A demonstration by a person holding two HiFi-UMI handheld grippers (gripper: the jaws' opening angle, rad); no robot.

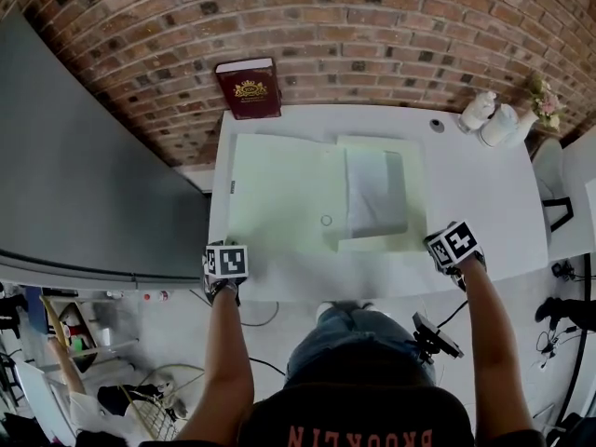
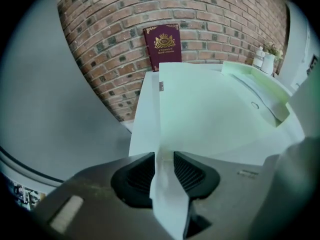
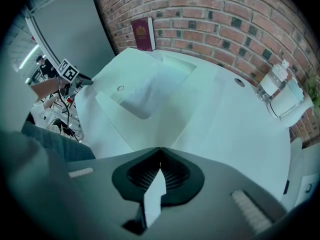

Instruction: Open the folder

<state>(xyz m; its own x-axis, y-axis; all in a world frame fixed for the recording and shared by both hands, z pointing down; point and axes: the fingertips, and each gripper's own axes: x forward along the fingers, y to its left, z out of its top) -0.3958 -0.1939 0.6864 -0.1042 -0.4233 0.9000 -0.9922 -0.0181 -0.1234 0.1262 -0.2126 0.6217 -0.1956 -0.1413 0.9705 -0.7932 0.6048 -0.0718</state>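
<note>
A pale green folder (image 1: 279, 189) lies spread open on the white table (image 1: 484, 194). Its left cover lies flat, and white papers (image 1: 376, 192) sit in the right half. My left gripper (image 1: 228, 247) is at the cover's near left corner by the table's front edge. In the left gripper view its jaws (image 2: 164, 159) stand apart with a pale strip of the cover (image 2: 210, 109) between them. My right gripper (image 1: 445, 241) is at the folder's near right corner. In the right gripper view its jaws (image 3: 160, 151) meet on the corner of the folder (image 3: 150, 84).
A dark red book (image 1: 249, 88) leans on the brick wall behind the table. White bottles and a small flower pot (image 1: 494, 119) stand at the back right corner. A grey panel (image 1: 93, 175) is at the left, and the floor drops away past the front edge.
</note>
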